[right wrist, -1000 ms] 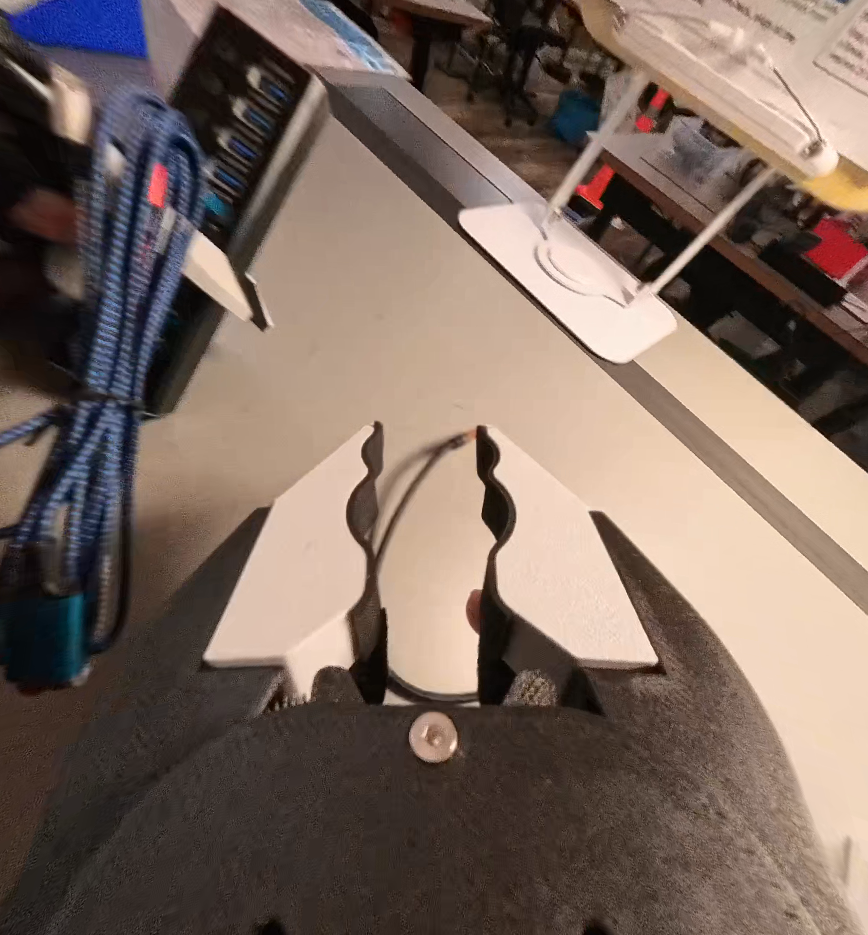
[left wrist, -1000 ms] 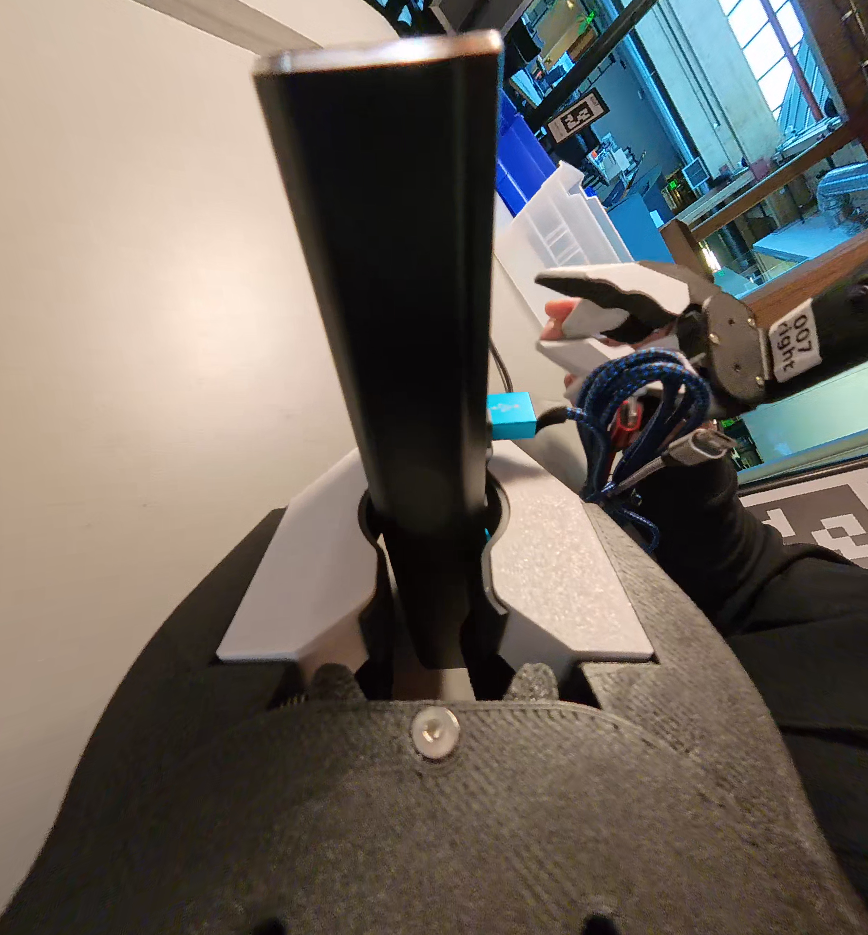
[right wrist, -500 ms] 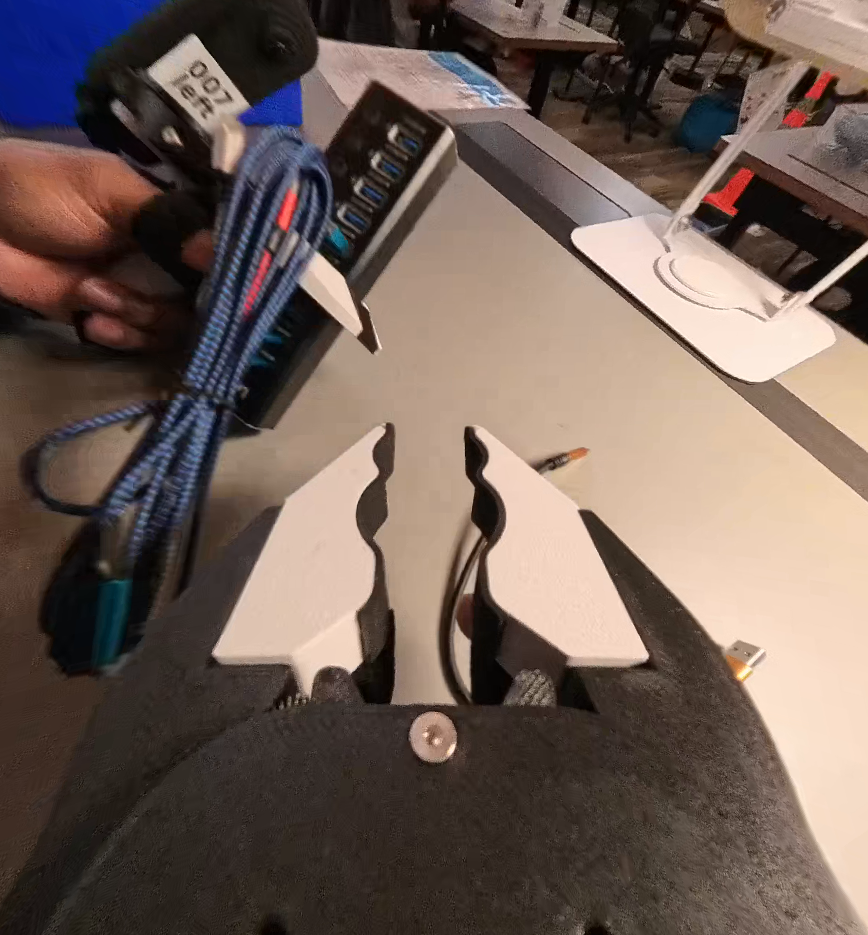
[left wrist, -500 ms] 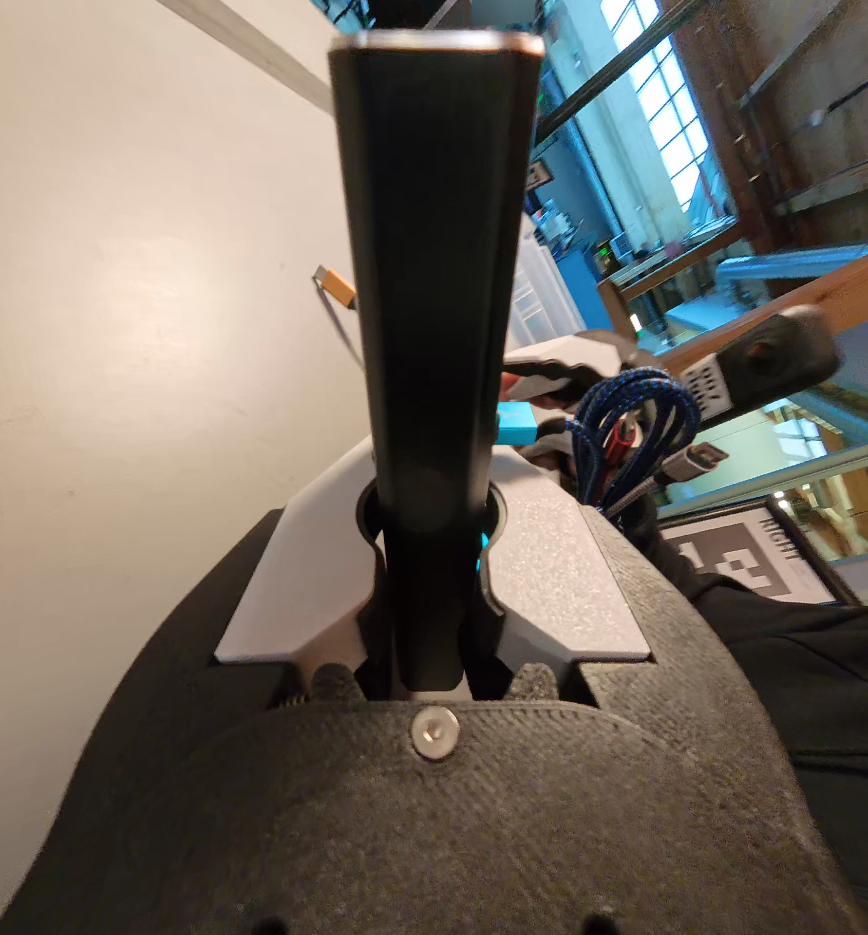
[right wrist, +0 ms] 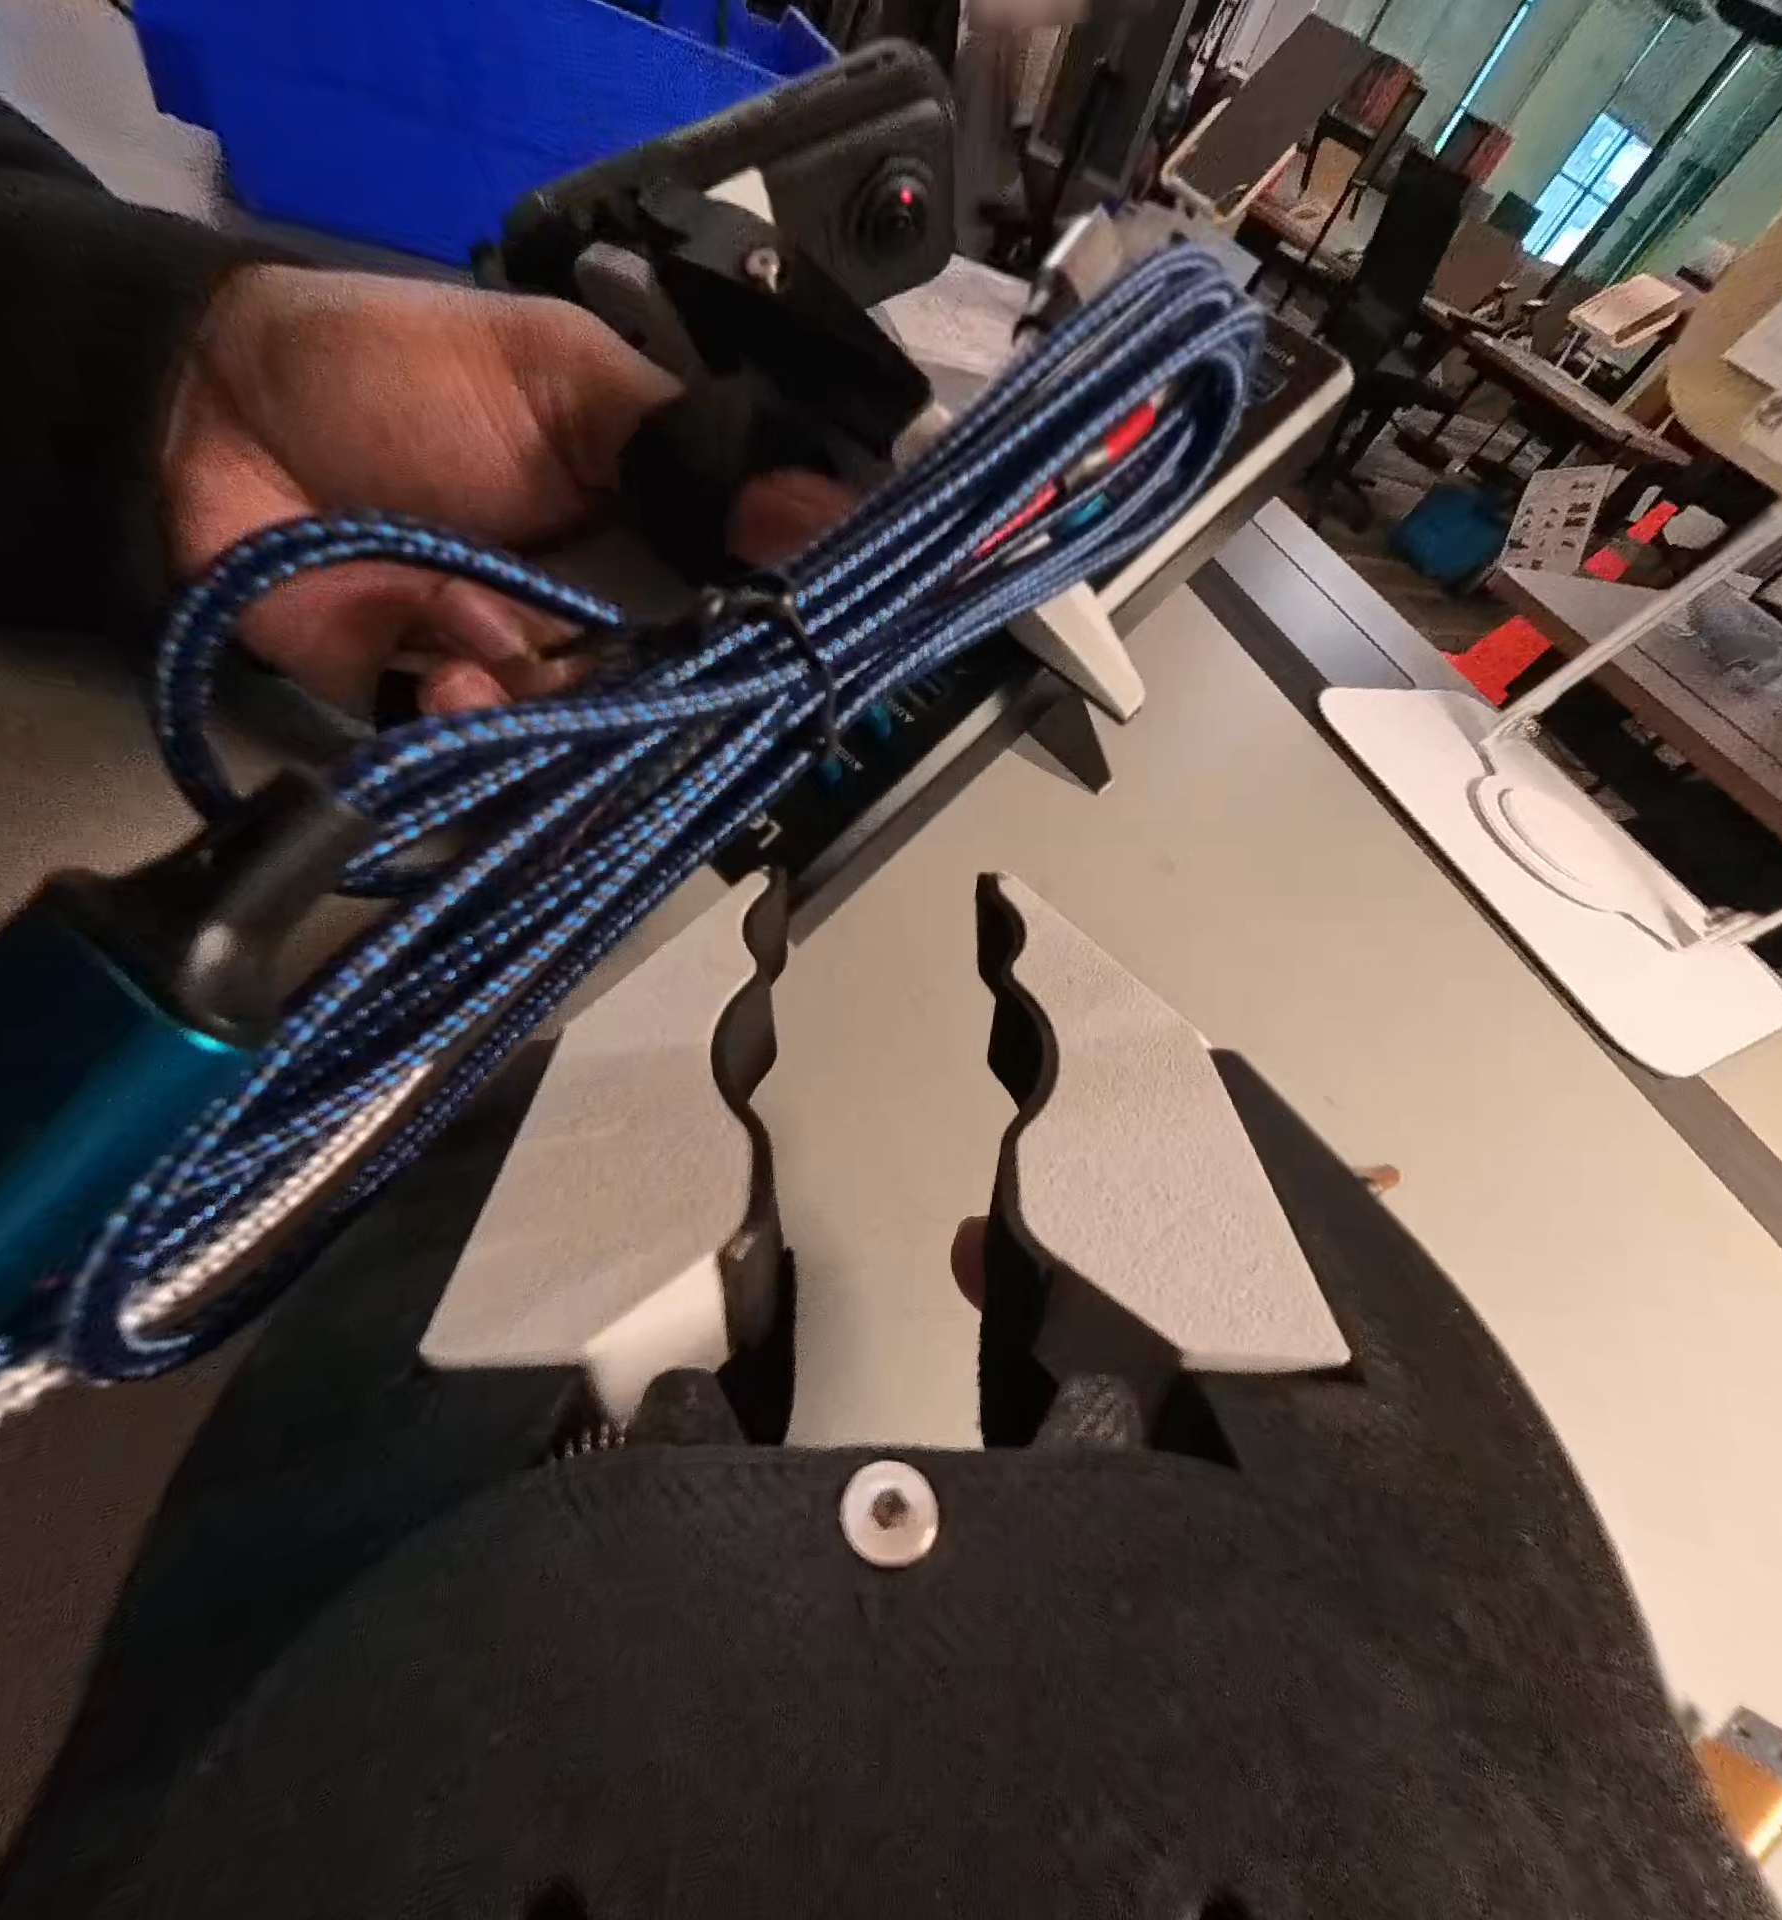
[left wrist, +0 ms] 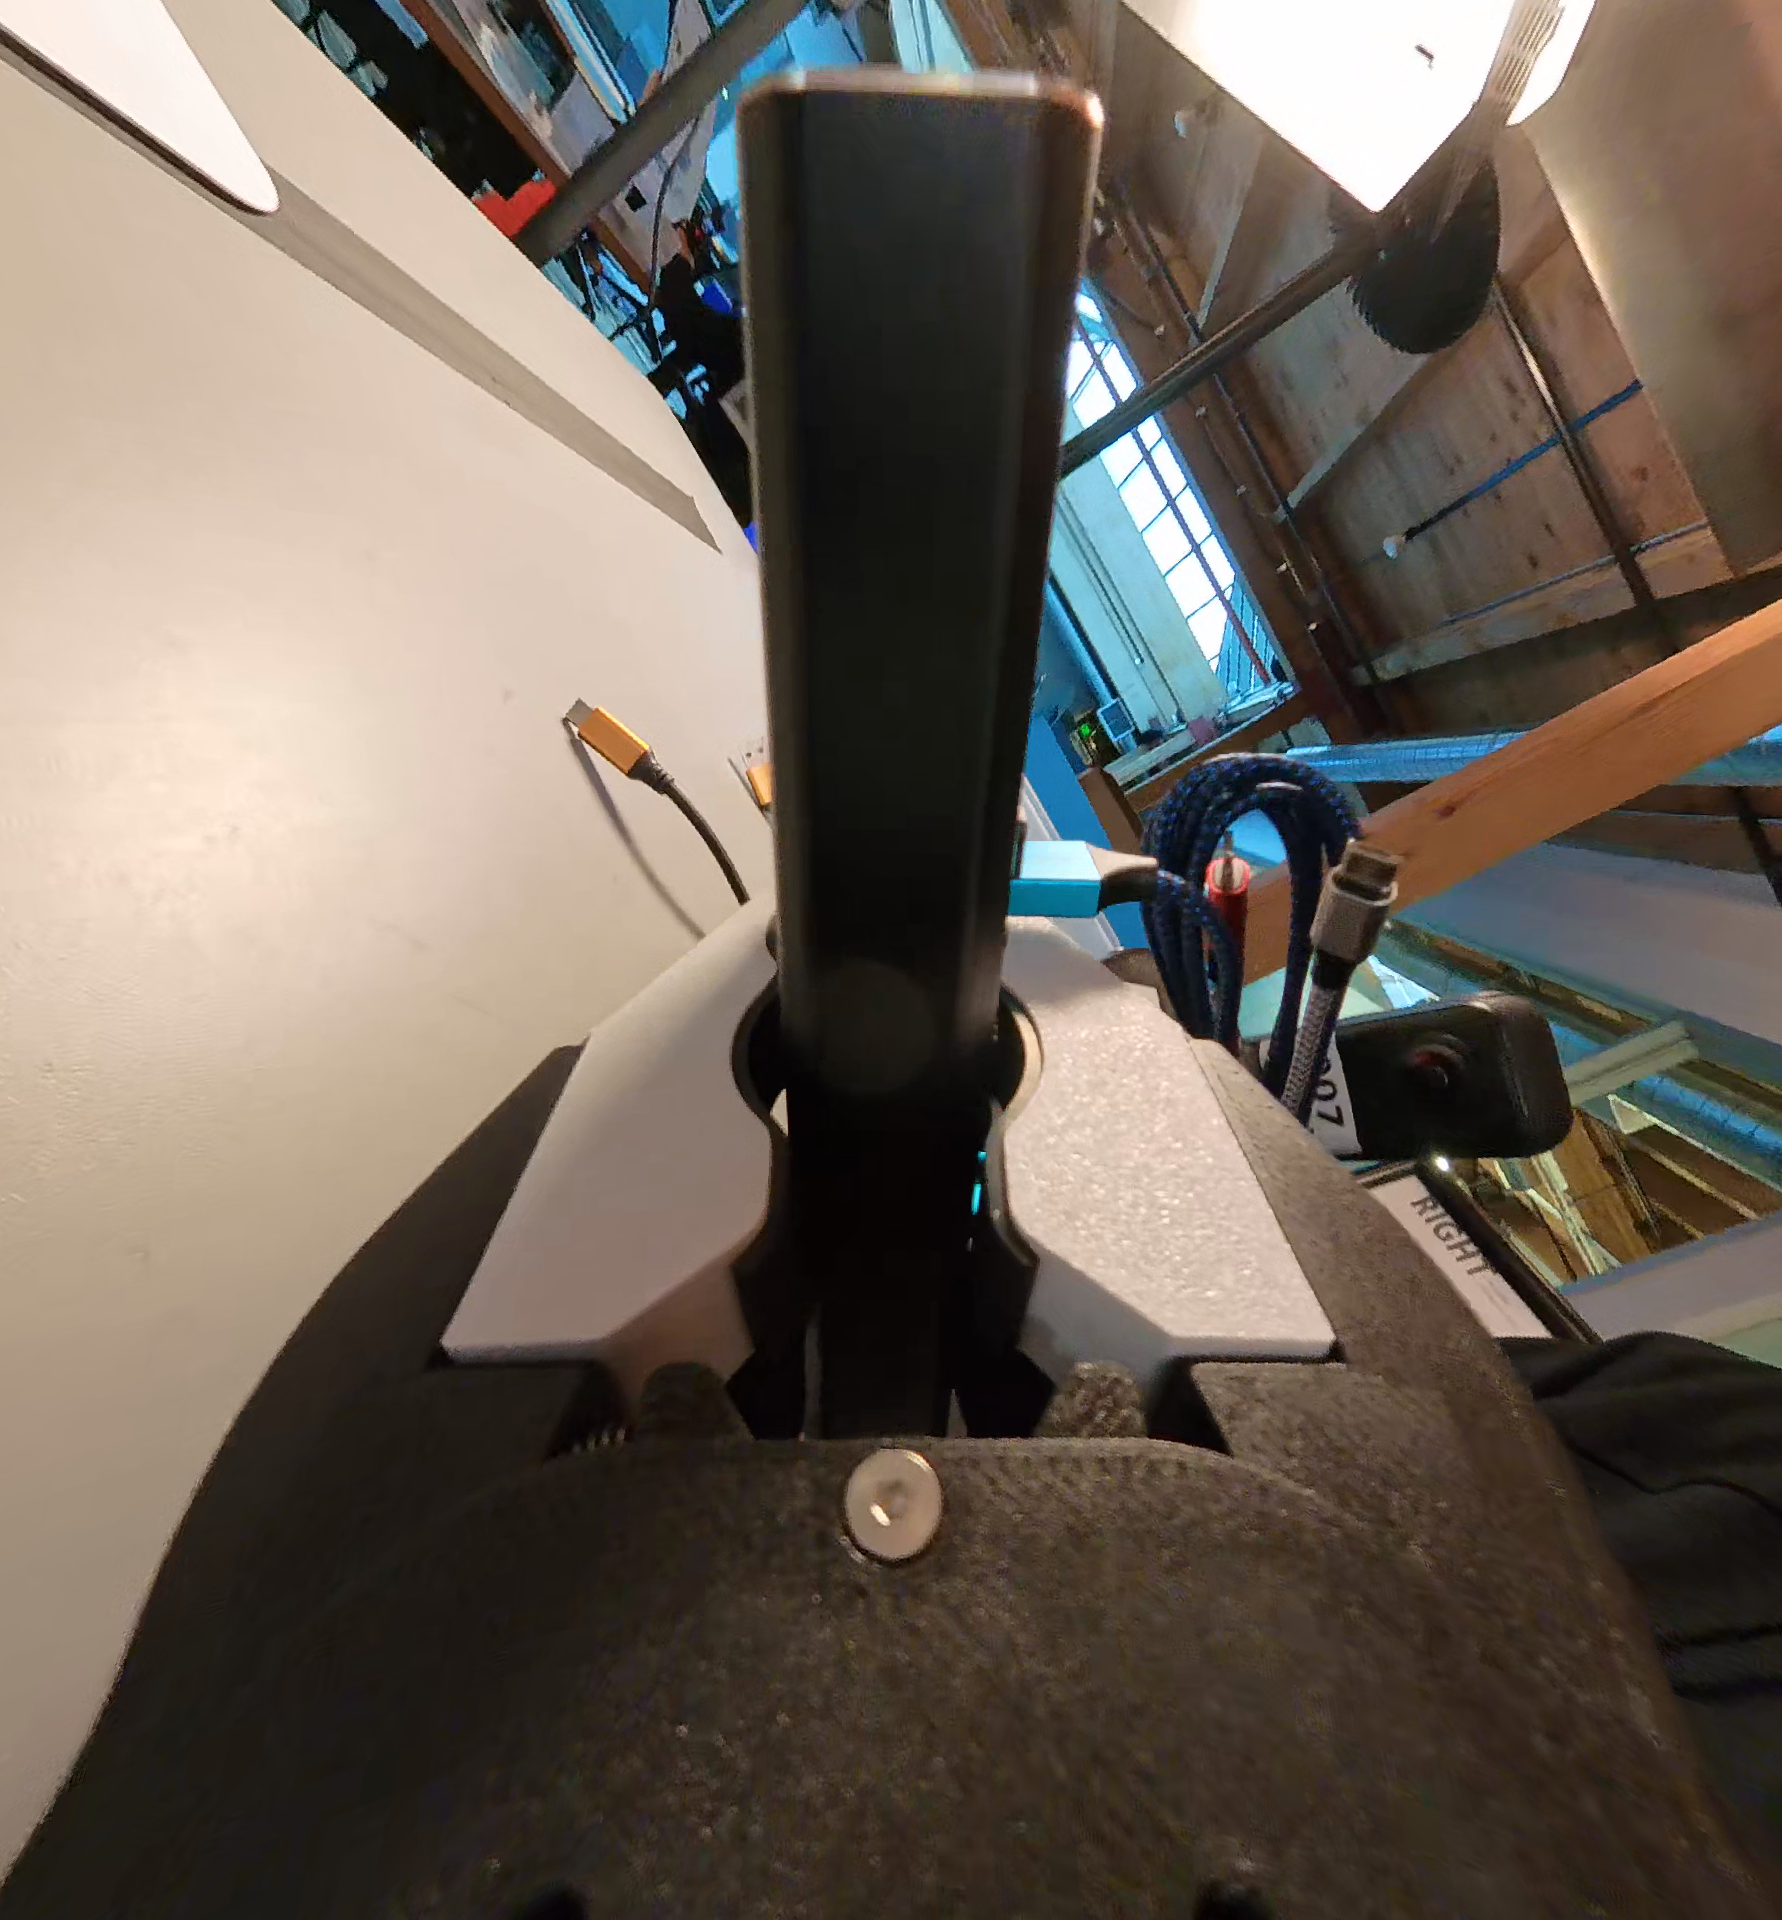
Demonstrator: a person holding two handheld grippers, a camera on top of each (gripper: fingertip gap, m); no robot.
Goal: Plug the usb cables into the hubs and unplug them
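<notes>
My left gripper (left wrist: 887, 997) is shut on a long black USB hub (left wrist: 908, 499), which sticks out ahead between the jaws above the table. A bundled blue braided cable (left wrist: 1240, 831) hangs at the hub's right. Its cyan plug (left wrist: 1058, 881) sits against the hub's side, and I cannot tell whether it is seated. In the right wrist view a hand holds the left gripper (right wrist: 1063, 665) with the hub (right wrist: 1282, 416), and the cable bundle (right wrist: 710, 707) lies across it. My right gripper (right wrist: 882, 925) is open and empty, just below the hub's near end.
A black cable with an orange plug (left wrist: 612, 738) lies on the pale table (left wrist: 191, 623). Another orange plug (right wrist: 1760, 1787) lies at the lower right. A white lamp base (right wrist: 1552, 883) stands by the table's far edge. A blue bin (right wrist: 451, 104) is behind the hand. There is about 6 centimetres between the tips of the two grippers. Both grippers' tips are roughly 25 centimetres from the orange plug (right wrist: 1760, 1787).
The left gripper has turned with the hub. The right gripper has moved in close under the hub and bundle, and its gap is wider. The black cable no longer shows between its fingers.
</notes>
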